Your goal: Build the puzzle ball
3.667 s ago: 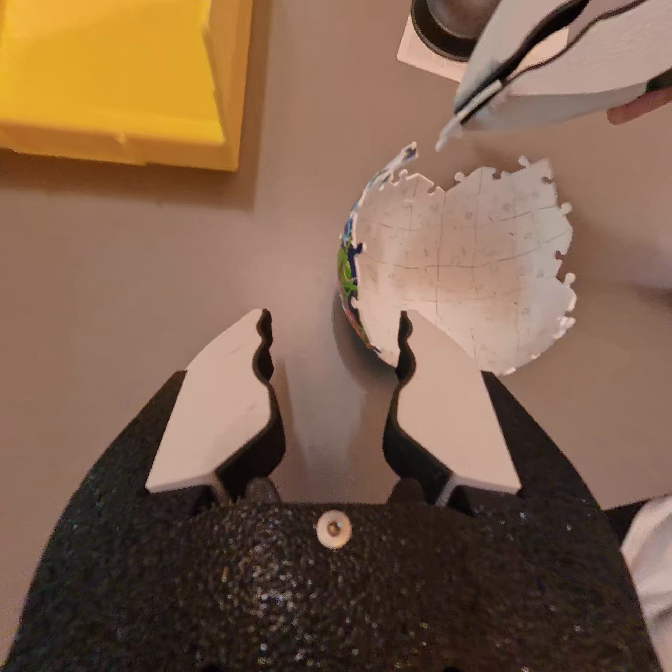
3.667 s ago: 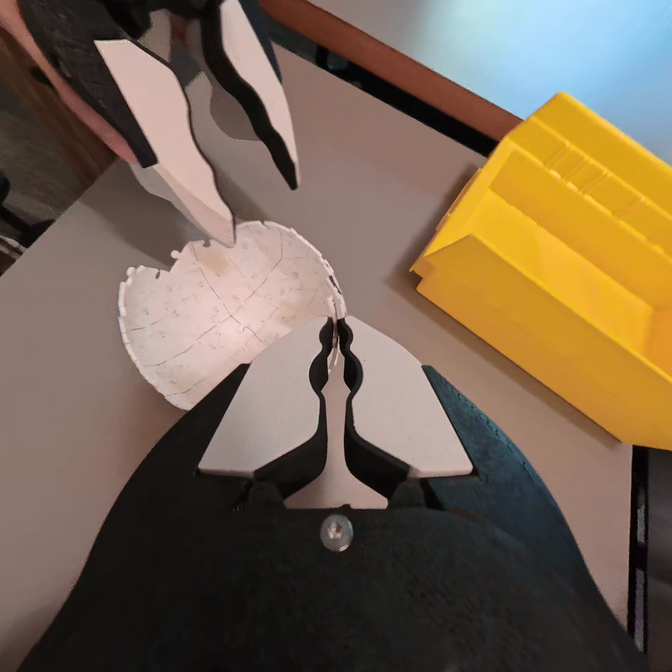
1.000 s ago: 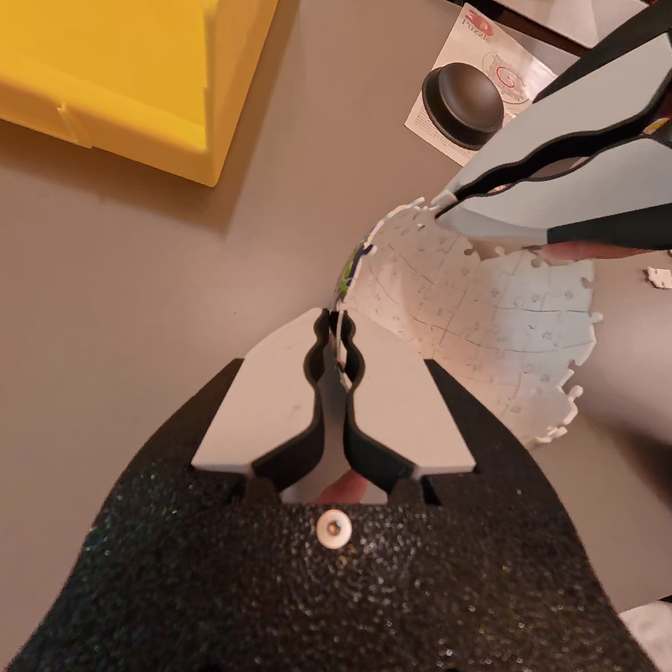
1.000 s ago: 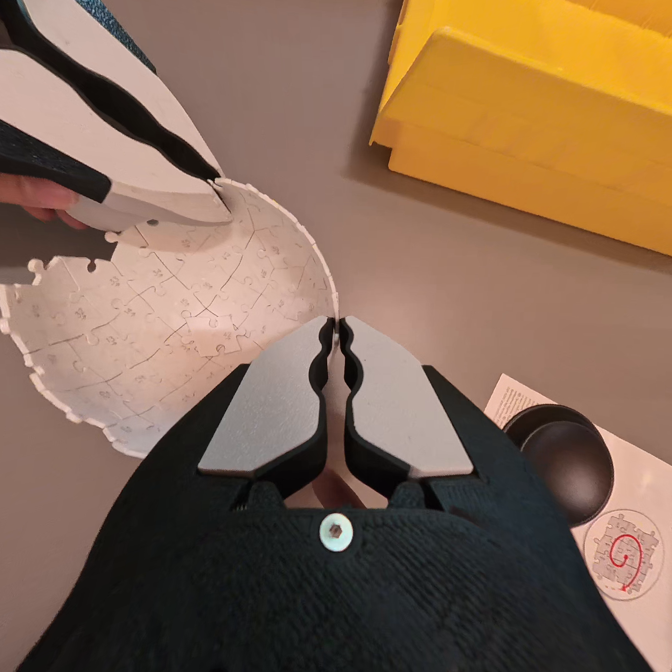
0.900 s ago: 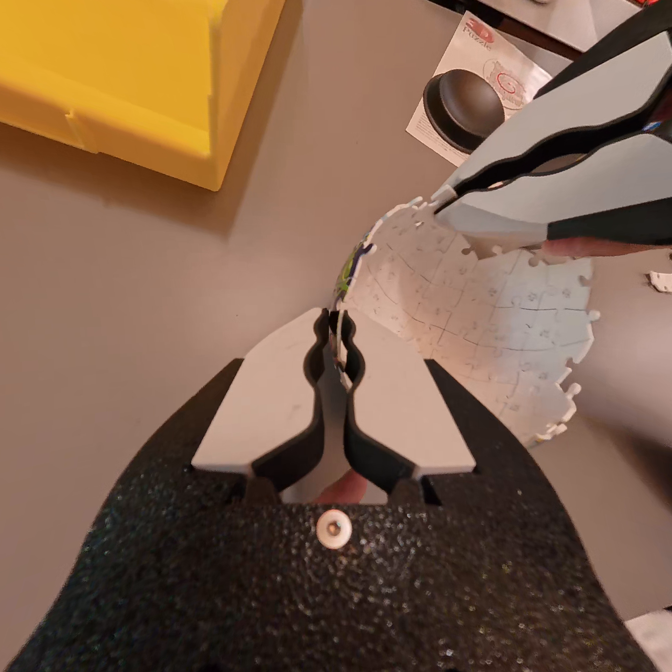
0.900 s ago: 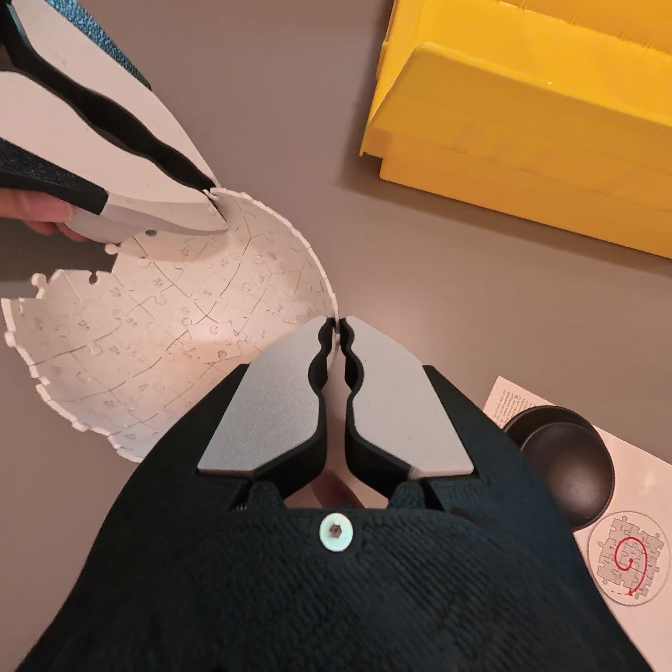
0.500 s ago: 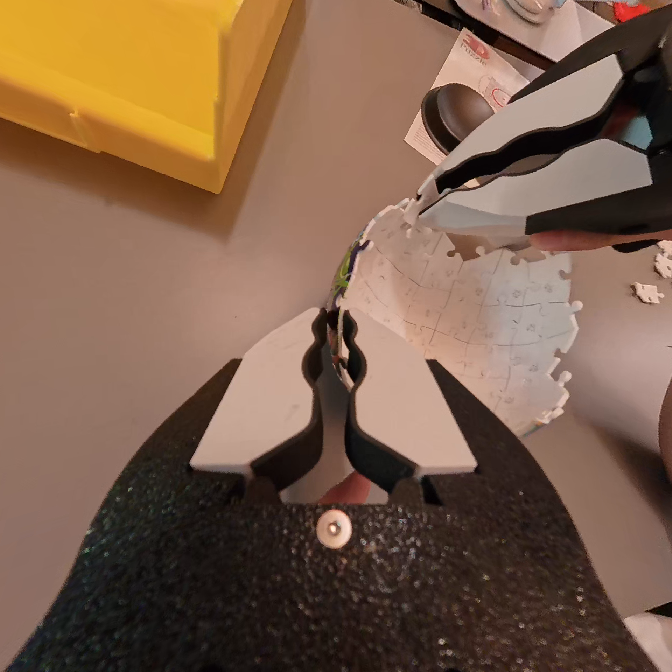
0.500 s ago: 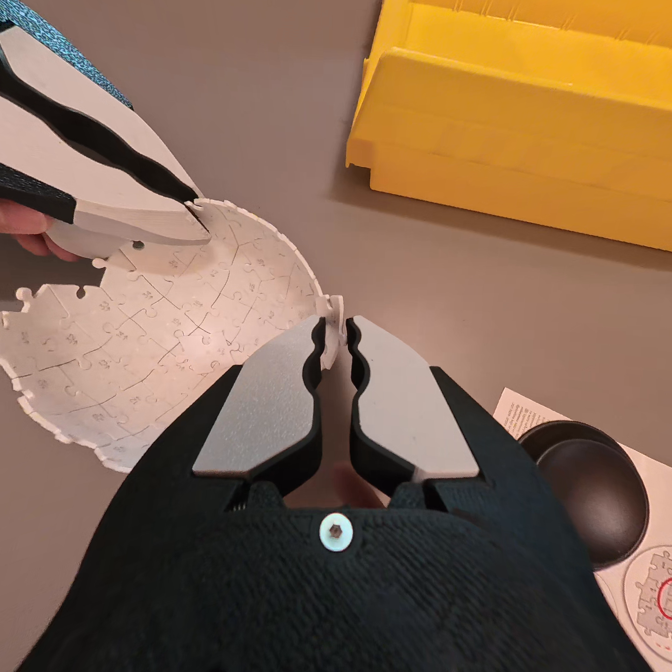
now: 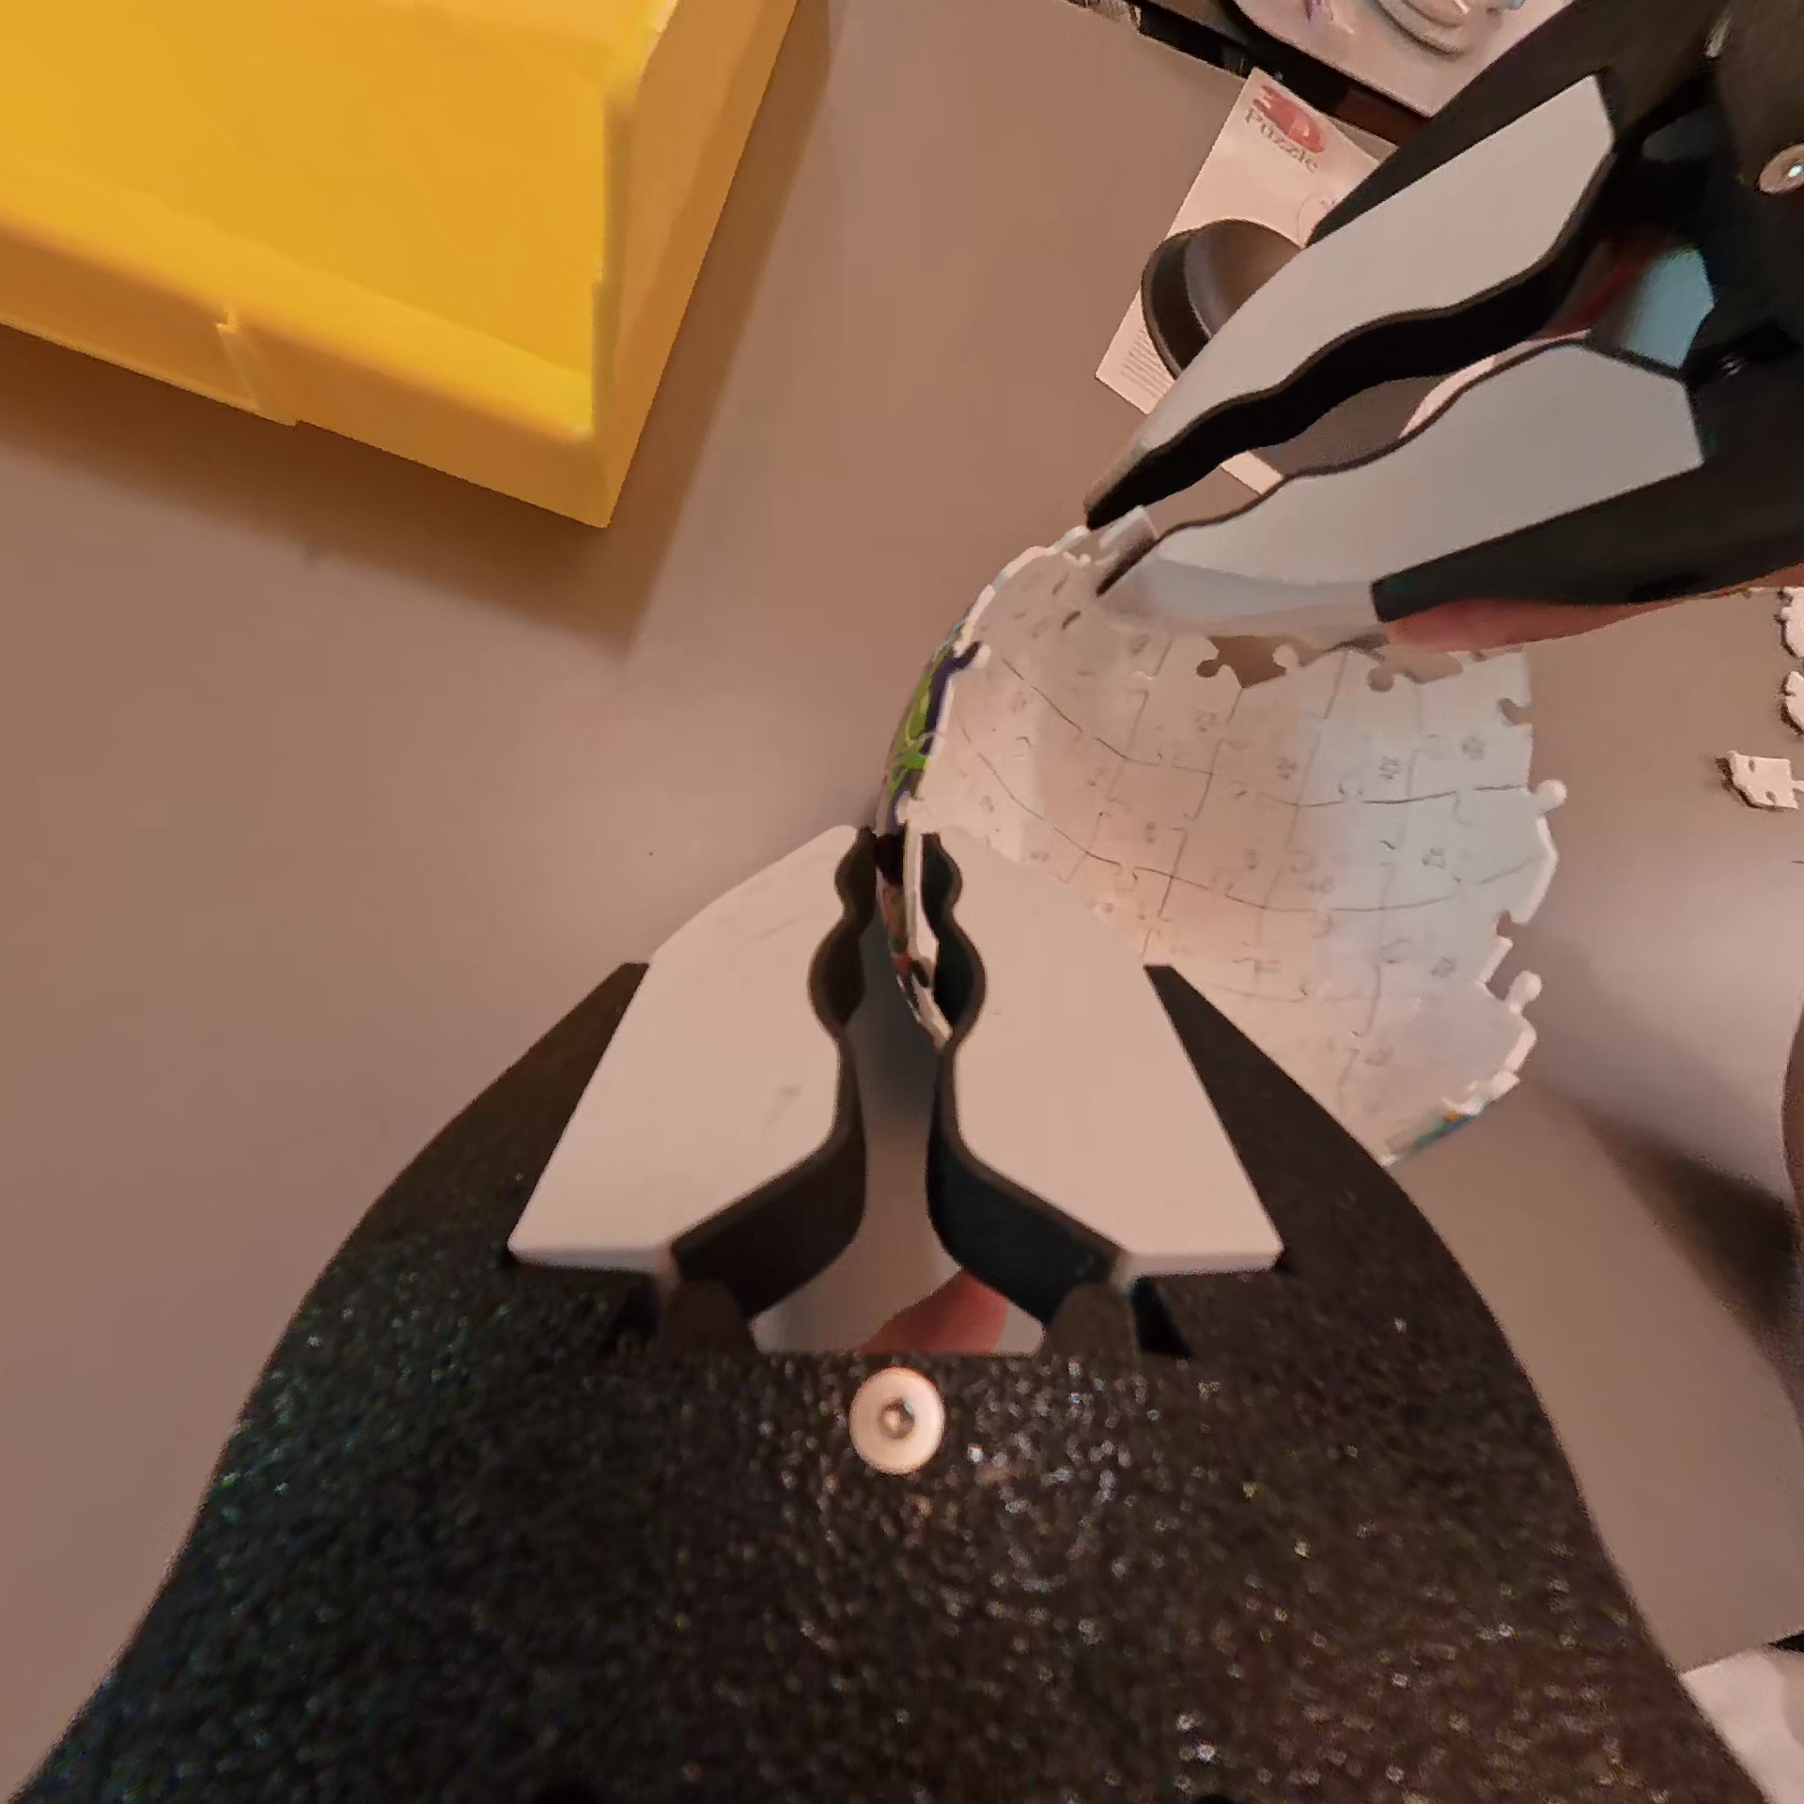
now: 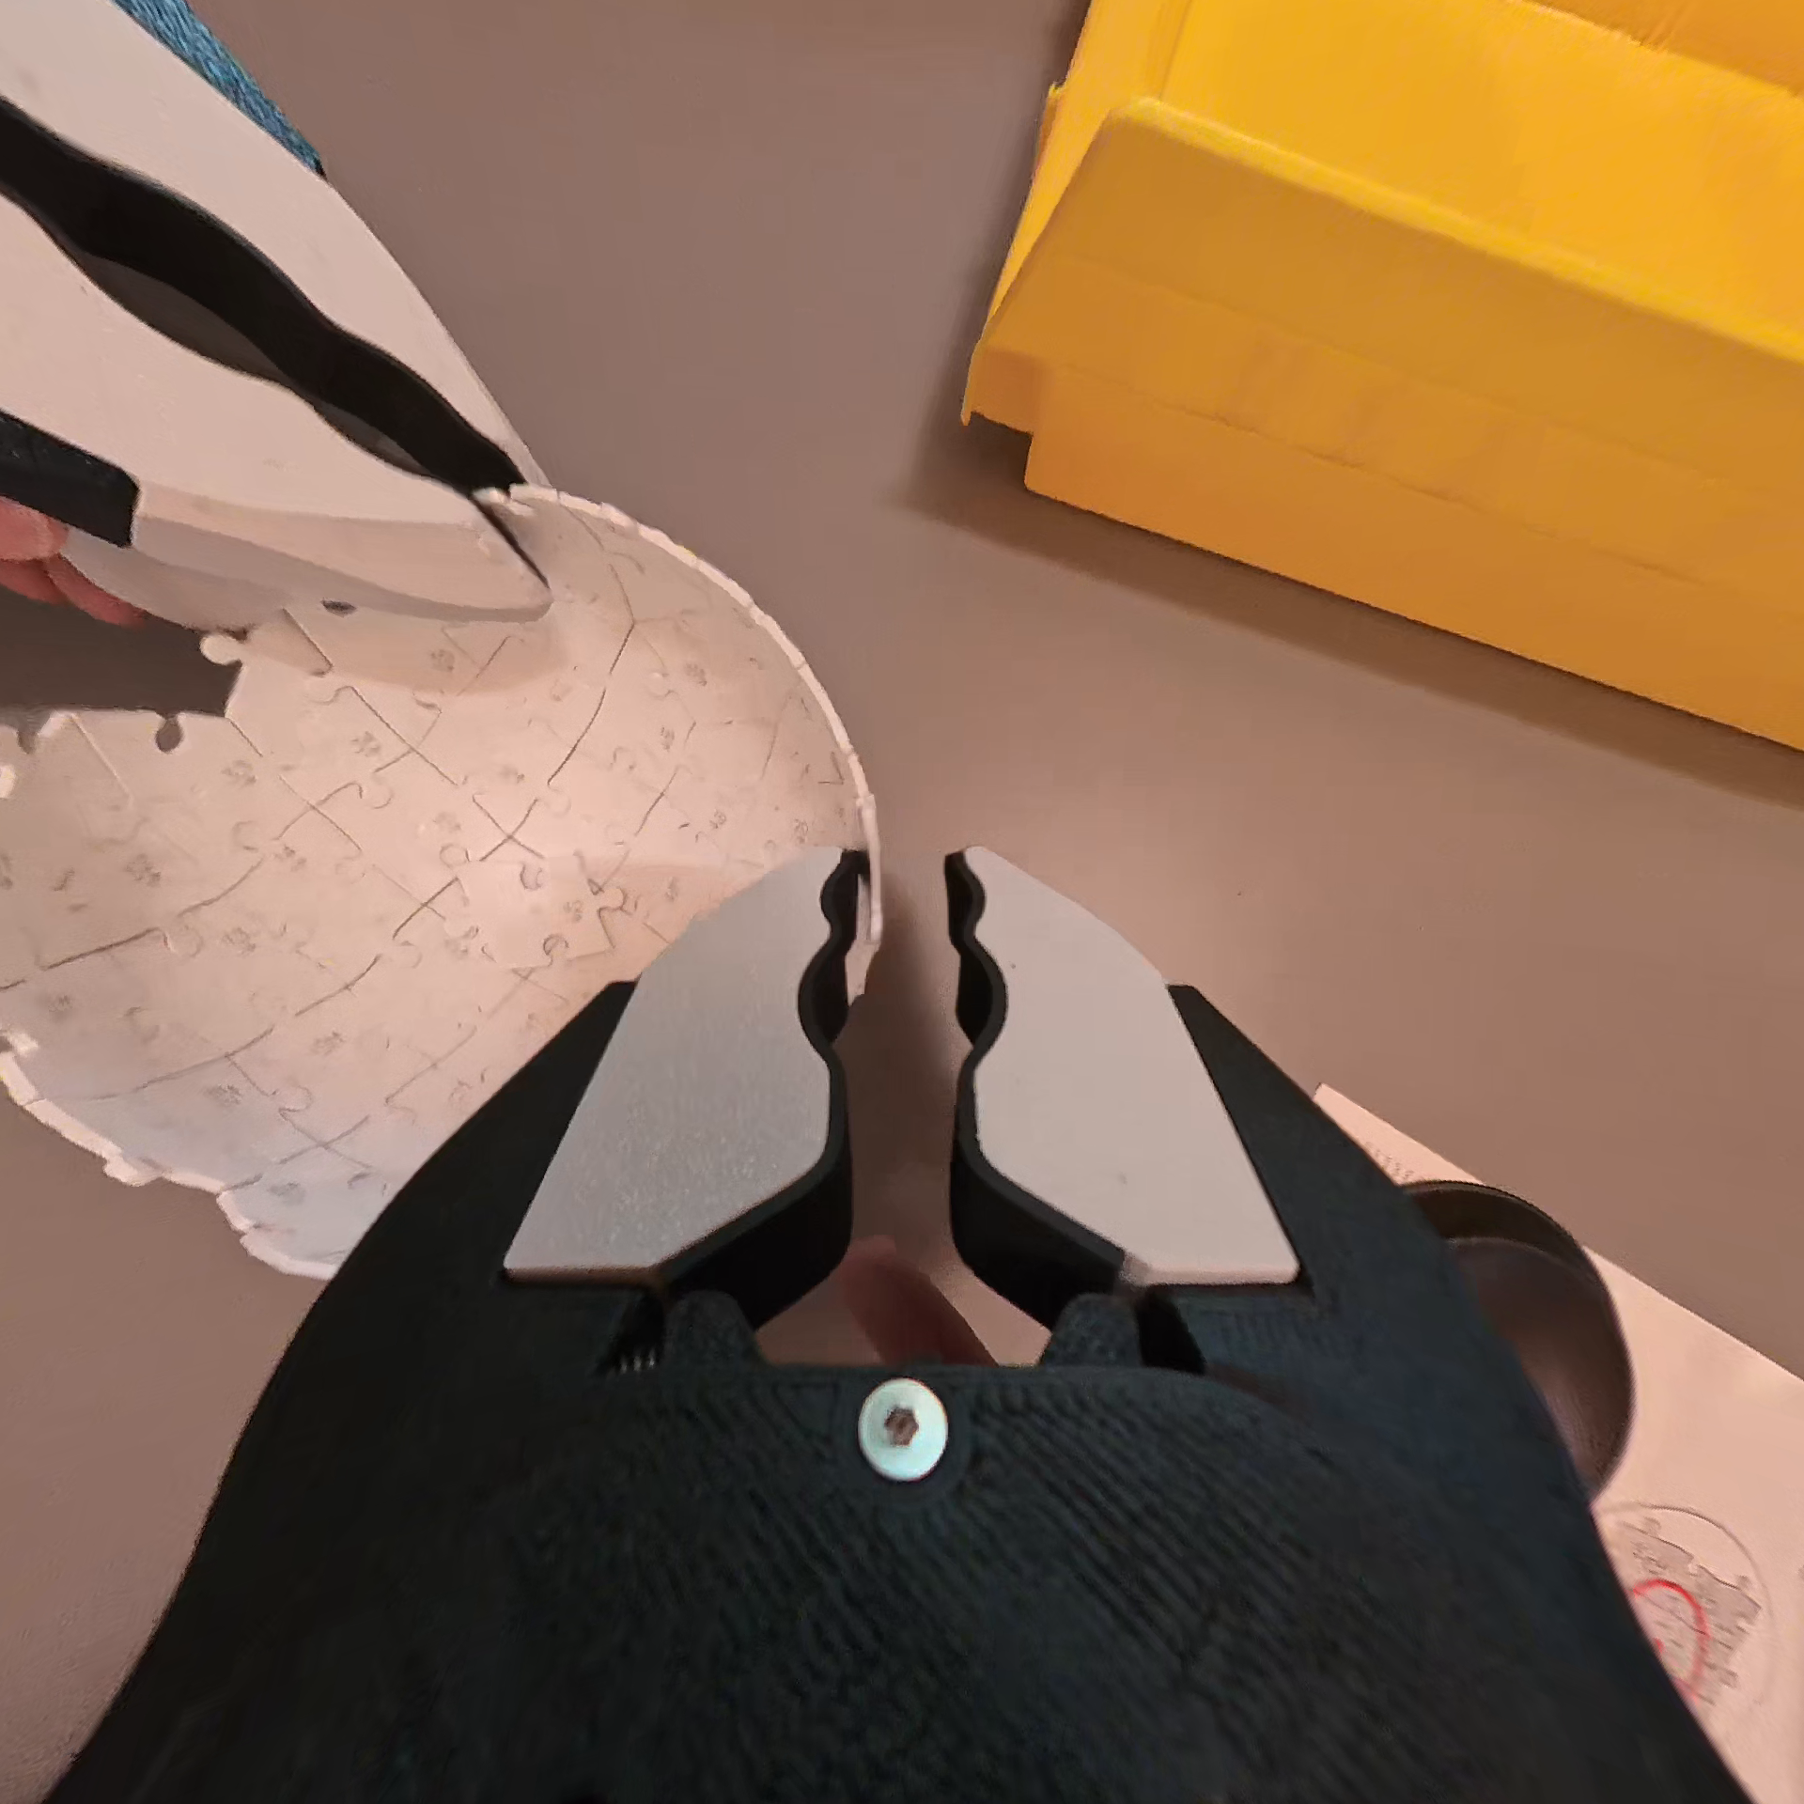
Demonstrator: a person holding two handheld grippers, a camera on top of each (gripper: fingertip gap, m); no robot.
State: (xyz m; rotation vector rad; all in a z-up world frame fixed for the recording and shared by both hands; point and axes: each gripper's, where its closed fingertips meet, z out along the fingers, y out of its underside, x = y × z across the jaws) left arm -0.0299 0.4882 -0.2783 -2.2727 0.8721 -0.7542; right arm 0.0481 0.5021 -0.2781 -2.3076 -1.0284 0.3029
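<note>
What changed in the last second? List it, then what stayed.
The right gripper opened: its jaws, shut on the shell's rim a second ago, now stand apart, with the rim beside the inner finger only. Unchanged: the left gripper stays clamped on the shell's opposite edge, and the shell, yellow bin and black stand are where they were.

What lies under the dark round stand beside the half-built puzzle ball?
A printed paper sheet lies under the dark round stand, its corners sticking out. The part beneath the stand is covered, and the right gripper hides more.
</note>
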